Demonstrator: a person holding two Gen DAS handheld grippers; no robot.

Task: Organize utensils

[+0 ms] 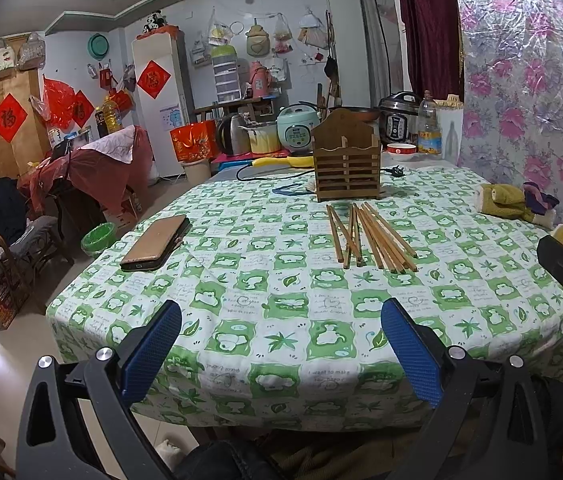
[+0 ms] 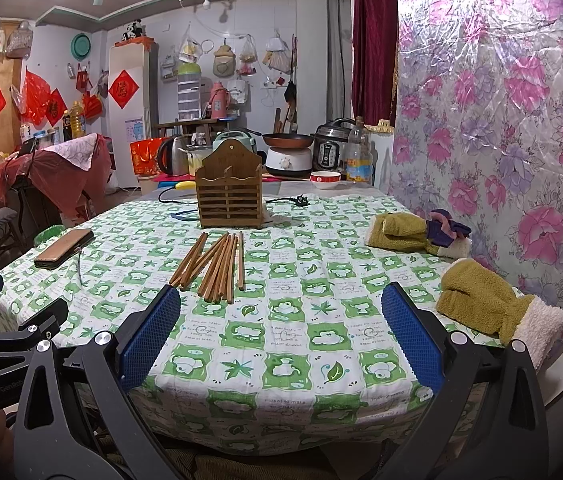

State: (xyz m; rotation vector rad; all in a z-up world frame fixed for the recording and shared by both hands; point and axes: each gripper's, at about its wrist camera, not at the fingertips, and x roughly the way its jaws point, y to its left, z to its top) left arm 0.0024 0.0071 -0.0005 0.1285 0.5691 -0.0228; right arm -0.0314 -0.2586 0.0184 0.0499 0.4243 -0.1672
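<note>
Nothing of the sorting looks done yet. The loose bundle of brown wooden chopsticks point(image 1: 369, 236) lies flat on the green-and-white checked tablecloth point(image 1: 281, 340), some sticks crossing others, ahead of the left gripper point(image 1: 281, 352) and a little to its right; seen from the right gripper point(image 2: 281, 344), the same bundle sits ahead and to the left. Beyond the chopsticks, farther from both tools, stands the dark slatted wooden utensil holder point(image 1: 347, 168), upright, and no stick shows above its rim, so it appears empty, though its inside is hidden. Both grippers hover over the near edge of the table with their blue-padded fingers point(image 2: 149, 340) spread wide and nothing between them. My reading is that the whole job remains: each stick has still to be gathered, lifted and stood in the holder. A flat brown phone point(image 1: 155, 242) lies well off to the left of the left tool, and olive fleece mittens point(image 2: 493, 308) rest to the right of the right one, clear of the route.
</note>
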